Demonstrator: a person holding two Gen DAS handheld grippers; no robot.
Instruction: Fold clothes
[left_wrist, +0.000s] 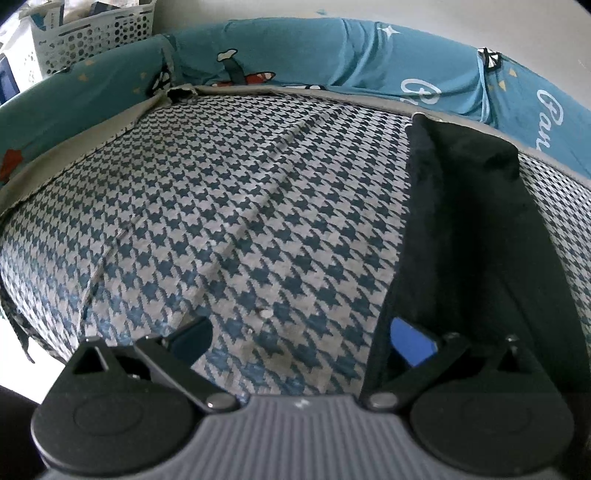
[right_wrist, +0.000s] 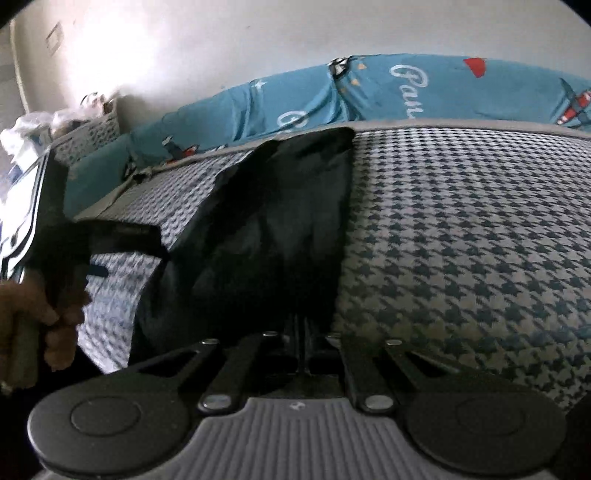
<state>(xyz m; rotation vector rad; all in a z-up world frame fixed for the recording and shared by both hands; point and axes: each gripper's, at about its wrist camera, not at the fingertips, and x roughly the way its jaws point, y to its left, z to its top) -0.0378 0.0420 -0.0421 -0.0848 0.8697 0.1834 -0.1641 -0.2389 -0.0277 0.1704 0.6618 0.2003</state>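
Observation:
A black garment (left_wrist: 461, 221) lies as a long strip on the houndstooth bed cover (left_wrist: 229, 206), on the right of the left wrist view. My left gripper (left_wrist: 301, 339) is open, low over the cover, its right blue-padded finger (left_wrist: 412, 341) against the garment's near left edge. Only bed cover shows between its fingers. In the right wrist view the same black garment (right_wrist: 280, 221) runs from the centre toward the far edge. My right gripper (right_wrist: 303, 332) is shut on its near end, the fingers dark against the cloth. A hand (right_wrist: 37, 317) holds the left gripper (right_wrist: 74, 254) at the left.
A rolled teal quilt (left_wrist: 332, 55) with cartoon prints and white lettering lines the far side of the bed, also seen as the teal quilt (right_wrist: 406, 92). A white perforated basket (left_wrist: 92, 33) with things in it stands beyond the far left corner. A pale wall (right_wrist: 221, 44) rises behind.

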